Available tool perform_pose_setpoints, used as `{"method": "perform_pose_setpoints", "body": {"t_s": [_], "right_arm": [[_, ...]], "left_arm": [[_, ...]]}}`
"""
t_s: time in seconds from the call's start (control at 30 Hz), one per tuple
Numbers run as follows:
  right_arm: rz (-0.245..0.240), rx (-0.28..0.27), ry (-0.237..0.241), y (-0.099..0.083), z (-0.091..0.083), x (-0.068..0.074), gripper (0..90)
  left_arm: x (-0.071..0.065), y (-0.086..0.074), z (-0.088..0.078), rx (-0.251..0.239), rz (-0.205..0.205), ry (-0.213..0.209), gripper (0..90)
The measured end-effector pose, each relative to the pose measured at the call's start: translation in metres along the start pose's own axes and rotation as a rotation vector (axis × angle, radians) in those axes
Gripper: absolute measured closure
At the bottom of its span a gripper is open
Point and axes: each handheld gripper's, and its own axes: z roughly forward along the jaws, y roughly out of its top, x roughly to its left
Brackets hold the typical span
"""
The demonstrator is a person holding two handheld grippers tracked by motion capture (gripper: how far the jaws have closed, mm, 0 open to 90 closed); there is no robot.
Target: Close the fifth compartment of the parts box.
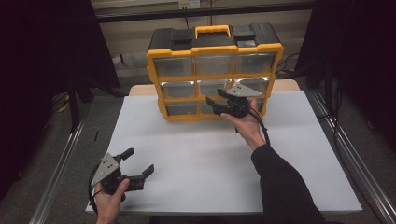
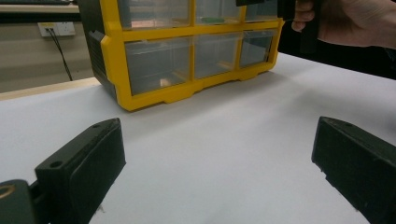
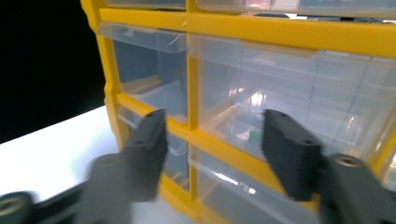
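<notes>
we judge the far drawer box stiff; its clear drawers slippery, best held by the lip. right gripper and left gripper are both spread, empty.

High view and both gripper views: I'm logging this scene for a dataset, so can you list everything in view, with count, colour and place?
Drawer organiser: one, yellow frame with black top and yellow handle, nine clear drawers in three rows, standing upright at the far middle of the table.
Table: one, white top, pale wooden edge at the far side.
Wall socket: one, white, on the wall behind the table.
Left gripper: one, black with a grey plate, open, low over the near left corner of the table.
Right gripper: one, black with a grey plate, open, at the organiser's front, by the middle row.
Hands: two, one on each gripper; a dark sleeve on the right arm.
</notes>
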Motion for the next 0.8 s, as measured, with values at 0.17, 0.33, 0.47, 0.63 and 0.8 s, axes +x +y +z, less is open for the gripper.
{"method": "perform_pose_setpoints", "body": {"t_s": [0.17,0.33,0.47,0.63,0.8], "right_arm": [[0.021,-0.003,0.000,-0.004,-0.012,-0.001,21.0],[0.045,0.003,0.004,-0.009,-0.022,-0.003,10.7],[0.044,-0.004,0.004,-0.013,-0.032,-0.003,6.6],[0.037,-0.015,-0.018,-0.019,-0.047,-0.004,0.3],[0.069,-0.034,-0.046,-0.018,-0.061,-0.011,0.3]], "left_arm": [[0.001,-0.001,-0.001,0.003,-0.002,0.001,2.5],[0.001,0.000,-0.001,0.005,0.008,0.005,2.6],[0.001,-0.001,-0.001,0.003,0.001,0.002,2.6],[0.001,-0.001,-0.001,0.001,-0.003,0.004,2.5],[0.001,-0.001,-0.001,0.001,-0.004,0.004,2.5]]}}
